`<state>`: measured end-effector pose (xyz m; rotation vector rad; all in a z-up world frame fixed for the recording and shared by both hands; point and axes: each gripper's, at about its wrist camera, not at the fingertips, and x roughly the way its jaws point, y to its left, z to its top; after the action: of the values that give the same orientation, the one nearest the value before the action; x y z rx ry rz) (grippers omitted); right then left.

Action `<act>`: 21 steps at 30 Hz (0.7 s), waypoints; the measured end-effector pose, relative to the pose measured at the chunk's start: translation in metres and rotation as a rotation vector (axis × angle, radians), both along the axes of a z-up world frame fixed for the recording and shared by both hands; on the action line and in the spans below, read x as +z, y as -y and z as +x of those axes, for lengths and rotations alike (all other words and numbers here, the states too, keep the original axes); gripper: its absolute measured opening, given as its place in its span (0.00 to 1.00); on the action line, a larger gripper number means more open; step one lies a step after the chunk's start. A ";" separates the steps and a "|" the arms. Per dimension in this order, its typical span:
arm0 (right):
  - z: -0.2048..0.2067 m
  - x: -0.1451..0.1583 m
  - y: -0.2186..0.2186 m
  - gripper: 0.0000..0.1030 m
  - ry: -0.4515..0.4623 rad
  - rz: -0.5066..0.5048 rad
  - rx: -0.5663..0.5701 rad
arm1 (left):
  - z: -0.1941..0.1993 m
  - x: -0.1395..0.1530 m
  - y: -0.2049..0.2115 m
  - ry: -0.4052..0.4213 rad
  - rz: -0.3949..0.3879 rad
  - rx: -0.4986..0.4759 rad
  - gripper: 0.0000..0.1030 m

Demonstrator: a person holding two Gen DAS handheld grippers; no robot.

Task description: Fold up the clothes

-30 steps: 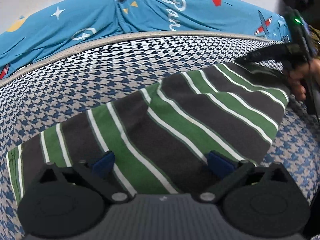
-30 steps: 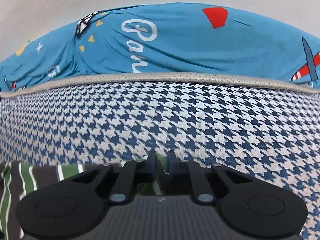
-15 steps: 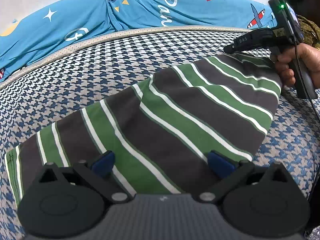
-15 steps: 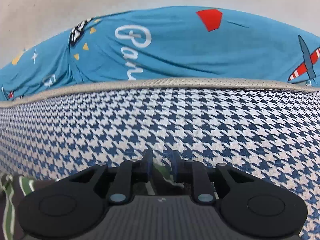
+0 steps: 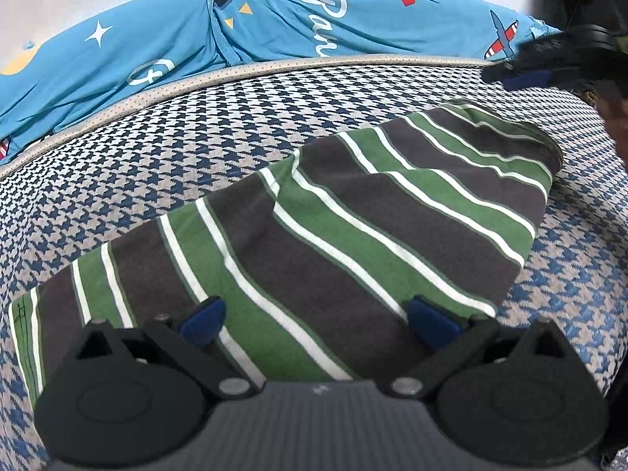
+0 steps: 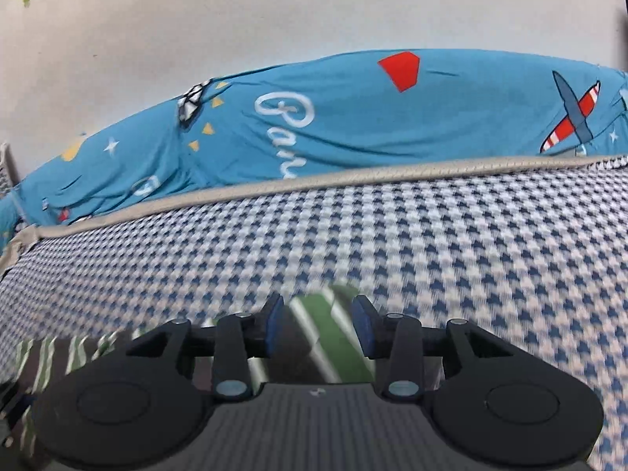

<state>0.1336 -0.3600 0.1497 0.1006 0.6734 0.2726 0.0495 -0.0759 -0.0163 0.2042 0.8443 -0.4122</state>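
Striped garment [image 5: 353, 212] near "Pan"-lettered blue sheet [image 5: 274, 23]

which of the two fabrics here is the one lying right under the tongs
The green and grey striped garment, spread flat on the houndstooth bed. The blue printed fabric lies bunched at the far edge, well beyond both tongs.

Showing white cursive lettering printed on a blue sheet [image 6: 353, 125] bunched along the far side of the bed, reading roughly "Pan" or "Ban", with the lower part running out of sight behind a beige piped mattress edge [image 6: 353, 174]. Appearing again on that blue sheet [image 5: 274, 19] in the left wrist view, equally cut off. Carrying no other readable words, numbers or brand marks anywhere.
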 end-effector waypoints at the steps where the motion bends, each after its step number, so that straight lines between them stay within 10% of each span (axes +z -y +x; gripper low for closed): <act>1: -0.005 -0.002 0.003 0.38 -0.002 -0.003 0.005 | 0.000 0.000 -0.001 0.001 -0.005 0.002 1.00; 21: -0.053 -0.048 -0.061 0.47 -0.102 -0.230 0.104 | 0.003 0.001 -0.031 0.000 -0.058 0.105 1.00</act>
<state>0.0810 -0.2988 0.1017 -0.1412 0.8079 0.2894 0.0528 -0.0446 -0.0152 0.1059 0.8379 -0.3377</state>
